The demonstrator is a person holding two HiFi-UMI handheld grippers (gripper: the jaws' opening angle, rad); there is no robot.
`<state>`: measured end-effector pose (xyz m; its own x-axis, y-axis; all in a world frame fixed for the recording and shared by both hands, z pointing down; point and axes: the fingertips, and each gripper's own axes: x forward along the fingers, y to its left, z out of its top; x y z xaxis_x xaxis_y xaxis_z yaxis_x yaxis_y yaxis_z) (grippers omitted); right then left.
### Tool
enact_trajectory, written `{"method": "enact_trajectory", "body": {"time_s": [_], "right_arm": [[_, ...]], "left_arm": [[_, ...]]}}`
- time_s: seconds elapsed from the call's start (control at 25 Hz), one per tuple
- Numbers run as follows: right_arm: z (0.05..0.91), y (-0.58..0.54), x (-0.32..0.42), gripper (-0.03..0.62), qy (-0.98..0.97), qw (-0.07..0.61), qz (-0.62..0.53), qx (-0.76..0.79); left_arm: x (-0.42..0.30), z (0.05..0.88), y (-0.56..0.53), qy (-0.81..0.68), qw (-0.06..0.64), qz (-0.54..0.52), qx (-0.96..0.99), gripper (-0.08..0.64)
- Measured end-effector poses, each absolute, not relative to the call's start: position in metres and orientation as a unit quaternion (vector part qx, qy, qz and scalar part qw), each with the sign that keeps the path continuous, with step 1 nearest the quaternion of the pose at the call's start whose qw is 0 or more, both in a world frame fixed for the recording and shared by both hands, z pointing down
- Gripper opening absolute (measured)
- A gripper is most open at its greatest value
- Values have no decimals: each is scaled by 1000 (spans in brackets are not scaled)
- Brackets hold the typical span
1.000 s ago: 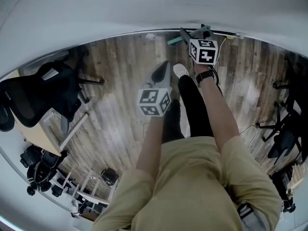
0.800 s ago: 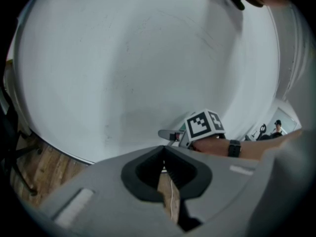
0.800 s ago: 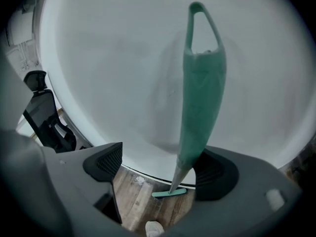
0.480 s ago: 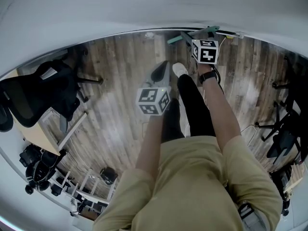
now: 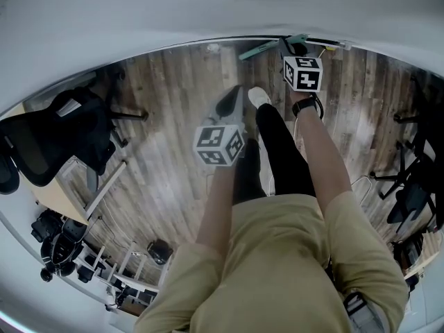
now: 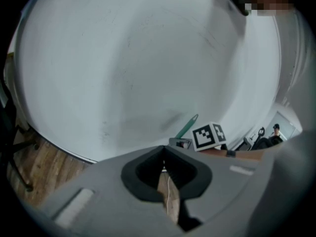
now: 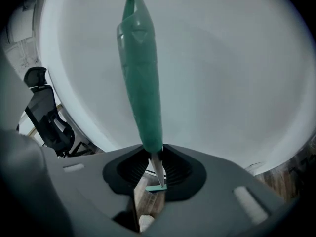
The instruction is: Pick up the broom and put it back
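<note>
- Left claw (image 6: 164,148): pressed together, nothing in it, over the wooden floor (image 5: 166,130).
- Right claw (image 7: 155,151): has just been closing and now pinches the broom (image 7: 141,83) below its green handle grip.
- Broom handle stands close to the white wall (image 7: 237,73).

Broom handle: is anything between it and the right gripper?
Nothing visible stands in the way. The green broom handle already stands between the jaws of the right gripper, which have just been closing and now grip it near its lower end, with only the white wall behind it.
</note>
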<state>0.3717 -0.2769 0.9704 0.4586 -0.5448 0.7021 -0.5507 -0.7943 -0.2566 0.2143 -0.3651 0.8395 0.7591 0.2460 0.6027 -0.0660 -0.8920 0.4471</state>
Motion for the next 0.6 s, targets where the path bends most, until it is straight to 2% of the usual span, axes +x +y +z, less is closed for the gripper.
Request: {"method": "enact_trajectory", "body": {"time_s": [0.28,0.6], "right_arm": [[936,-269,339,87,-360,72,443,818],[922,-233,311,87,-342,59,481,805]], "left_arm": [[214,833,-372,51,225,342,911,2],[211,840,-361,67,230,346,907,2]]}}
